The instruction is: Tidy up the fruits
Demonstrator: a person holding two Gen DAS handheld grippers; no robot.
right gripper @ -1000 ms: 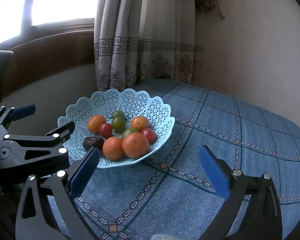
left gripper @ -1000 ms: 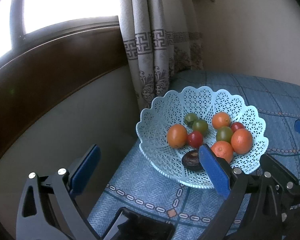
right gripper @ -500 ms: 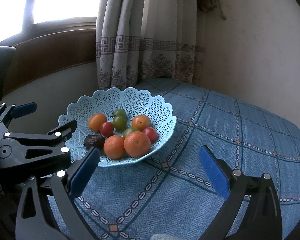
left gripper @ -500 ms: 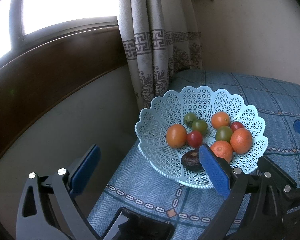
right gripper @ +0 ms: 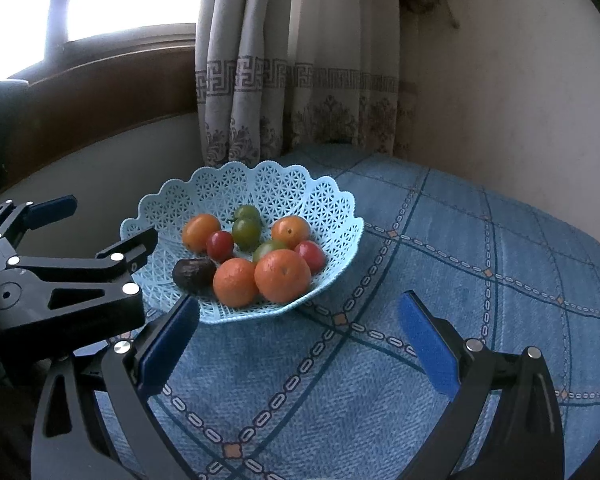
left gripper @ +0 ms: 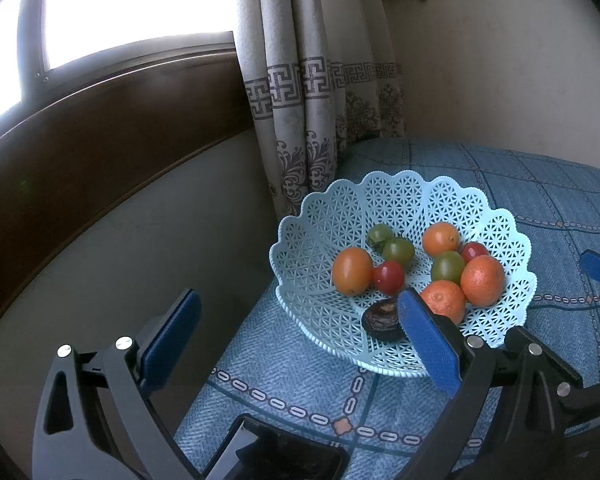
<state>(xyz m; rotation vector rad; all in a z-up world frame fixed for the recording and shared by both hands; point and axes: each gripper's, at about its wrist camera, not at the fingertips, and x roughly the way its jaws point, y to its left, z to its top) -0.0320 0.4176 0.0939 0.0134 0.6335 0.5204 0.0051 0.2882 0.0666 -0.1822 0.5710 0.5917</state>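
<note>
A pale blue lattice basket (left gripper: pixel 340 220) (right gripper: pixel 236 184) stands on a blue patterned cloth and holds several oranges, red and green tomatoes and one dark wrinkled fruit (left gripper: pixel 382 320) (right gripper: pixel 194 274). My left gripper (left gripper: pixel 296 328) hovers open at the basket's near left rim, nothing between its blue pads. The right gripper (right gripper: pixel 296 340) is open too, empty, just in front of the basket over the cloth. The left gripper (right gripper: pixel 92 228) also shows in the right wrist view, left of the basket.
A patterned curtain (left gripper: pixel 312 100) (right gripper: pixel 284 80) hangs behind the basket beside a window with a dark wooden sill (left gripper: pixel 100 120). A cream wall (right gripper: pixel 500 100) closes the right side. The cloth (right gripper: pixel 480 260) stretches right of the basket. A dark phone-like object (left gripper: pixel 276 456) lies under the left gripper.
Both views have crept slightly closer to the basket. Neither gripper has opened or shut, and the fruit has not moved.
</note>
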